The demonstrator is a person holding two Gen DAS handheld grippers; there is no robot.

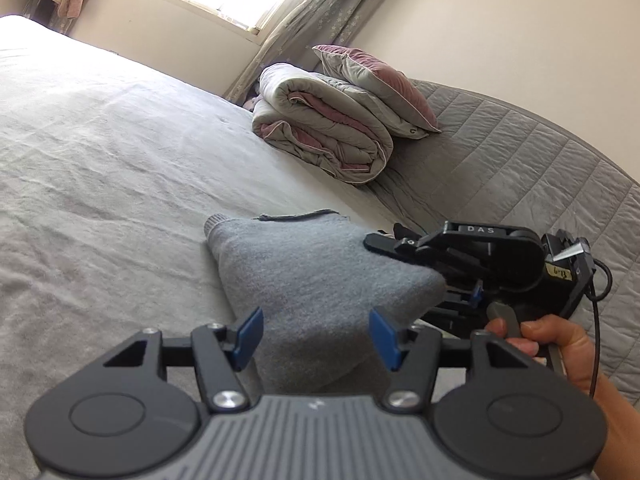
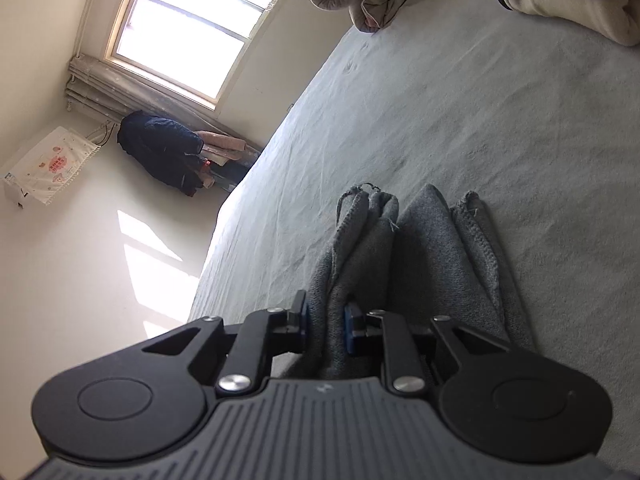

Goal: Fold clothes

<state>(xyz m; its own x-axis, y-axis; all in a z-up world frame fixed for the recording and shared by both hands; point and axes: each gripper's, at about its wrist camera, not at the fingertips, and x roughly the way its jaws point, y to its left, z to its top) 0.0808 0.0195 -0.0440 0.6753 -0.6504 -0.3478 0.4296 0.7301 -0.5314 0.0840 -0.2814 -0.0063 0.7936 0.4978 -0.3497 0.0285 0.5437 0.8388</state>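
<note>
A grey knit garment (image 1: 320, 272) lies bunched on the pale bed sheet (image 1: 100, 140). My left gripper (image 1: 316, 338) is open, its blue pads (image 1: 250, 336) standing on either side of the garment's near end without squeezing it. My right gripper (image 1: 440, 268), held by a hand (image 1: 560, 340), bites the garment's right corner. In the right wrist view the right gripper (image 2: 328, 320) is shut on a bunched fold of the grey garment (image 2: 432, 248), whose hems and edges trail away over the sheet.
A rolled grey-and-pink duvet (image 1: 328, 128) and a pillow (image 1: 380, 84) rest at the bed's far side, beside a grey quilted cover (image 1: 520, 152). Folded cream and dark clothes (image 2: 580, 0) lie further along the bed. Dark clothing (image 2: 160, 152) is heaped under the window.
</note>
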